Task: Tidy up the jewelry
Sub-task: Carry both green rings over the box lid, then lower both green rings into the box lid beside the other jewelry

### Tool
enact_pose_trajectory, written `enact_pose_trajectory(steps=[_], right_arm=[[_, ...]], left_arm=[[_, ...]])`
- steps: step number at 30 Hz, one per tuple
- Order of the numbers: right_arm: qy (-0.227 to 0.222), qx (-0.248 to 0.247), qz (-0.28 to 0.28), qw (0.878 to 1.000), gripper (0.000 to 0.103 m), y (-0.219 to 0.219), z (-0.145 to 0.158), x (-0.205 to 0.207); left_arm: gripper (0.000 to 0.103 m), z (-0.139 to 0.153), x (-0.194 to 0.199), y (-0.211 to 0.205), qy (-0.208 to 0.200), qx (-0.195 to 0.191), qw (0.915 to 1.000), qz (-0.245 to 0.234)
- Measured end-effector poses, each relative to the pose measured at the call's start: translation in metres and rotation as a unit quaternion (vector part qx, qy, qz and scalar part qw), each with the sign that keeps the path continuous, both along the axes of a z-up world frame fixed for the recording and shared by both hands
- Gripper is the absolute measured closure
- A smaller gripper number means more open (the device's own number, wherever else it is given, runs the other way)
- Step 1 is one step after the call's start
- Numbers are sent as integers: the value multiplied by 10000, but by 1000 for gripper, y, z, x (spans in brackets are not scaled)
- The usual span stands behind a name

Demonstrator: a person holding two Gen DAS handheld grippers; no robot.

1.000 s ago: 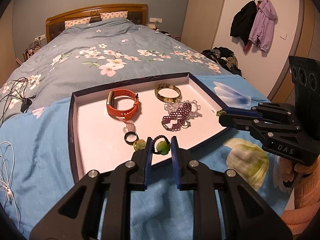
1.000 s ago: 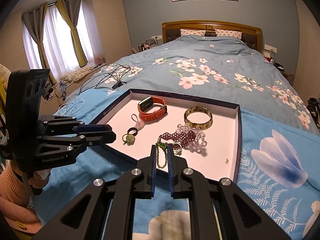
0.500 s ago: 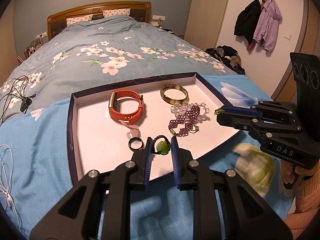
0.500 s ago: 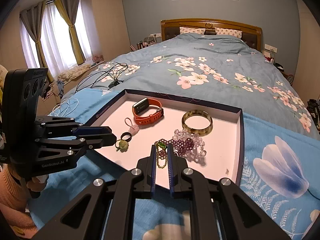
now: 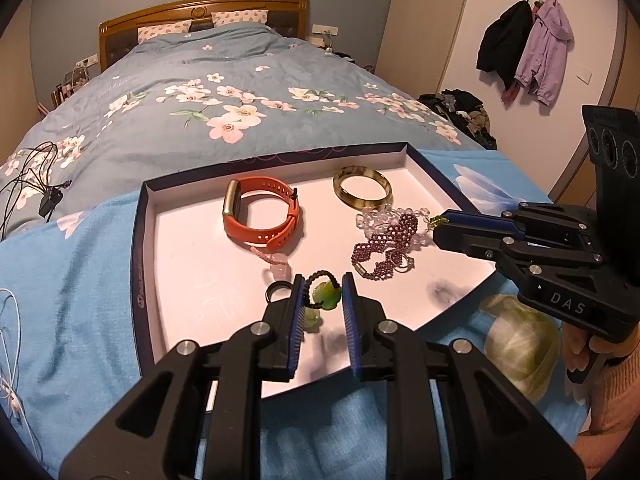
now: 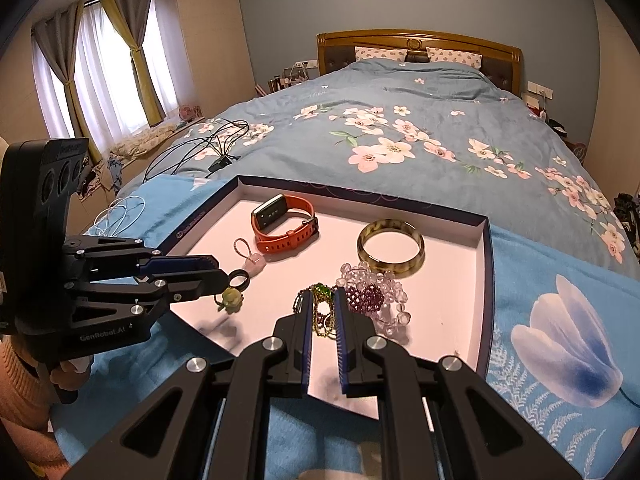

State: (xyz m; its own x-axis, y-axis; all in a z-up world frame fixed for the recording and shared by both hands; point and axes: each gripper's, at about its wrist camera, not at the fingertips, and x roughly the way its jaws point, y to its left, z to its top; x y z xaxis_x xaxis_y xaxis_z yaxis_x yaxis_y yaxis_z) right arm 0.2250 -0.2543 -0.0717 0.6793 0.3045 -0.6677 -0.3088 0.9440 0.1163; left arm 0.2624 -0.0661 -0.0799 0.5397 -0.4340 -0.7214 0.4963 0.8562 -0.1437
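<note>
A dark-rimmed tray [image 5: 138, 264] [image 6: 486, 280] with a white floor lies on a blue blanket. In it are an orange watch band [image 5: 276, 236] [image 6: 288, 240], an amber bangle [image 5: 362, 190] [image 6: 390, 266], a purple bead bracelet [image 5: 384, 248] [image 6: 362, 298], a pink charm [image 6: 256, 262] and a black ring [image 6: 240, 280]. My left gripper [image 5: 323, 284] [image 6: 220, 276] is shut on a green jade pendant [image 5: 326, 296] with a black cord, low over the tray's near left part. My right gripper [image 6: 324, 294] [image 5: 438, 228] is shut on a gold chain [image 6: 322, 312] with a green bead, beside the bead bracelets.
The tray sits at the foot of a bed with a floral quilt [image 6: 400, 128]. Black cables [image 6: 208, 148] and a white cord [image 6: 120, 212] lie left of the tray. Coats [image 5: 524, 48] hang on the right wall above a clothes pile [image 5: 464, 108].
Both grippers have edged forward over the tray, each still holding its piece. The pendant now hangs over the tray floor instead of its front edge.
</note>
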Motion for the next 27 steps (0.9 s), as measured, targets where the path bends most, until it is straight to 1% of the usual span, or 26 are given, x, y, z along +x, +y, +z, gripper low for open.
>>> enact_pose_trajectory(steps=[27], right_arm=[[186,-50,-69,9998,94,4,-7,25]], left_arm=[[85,-5,25,-13,34,185,9997,167]])
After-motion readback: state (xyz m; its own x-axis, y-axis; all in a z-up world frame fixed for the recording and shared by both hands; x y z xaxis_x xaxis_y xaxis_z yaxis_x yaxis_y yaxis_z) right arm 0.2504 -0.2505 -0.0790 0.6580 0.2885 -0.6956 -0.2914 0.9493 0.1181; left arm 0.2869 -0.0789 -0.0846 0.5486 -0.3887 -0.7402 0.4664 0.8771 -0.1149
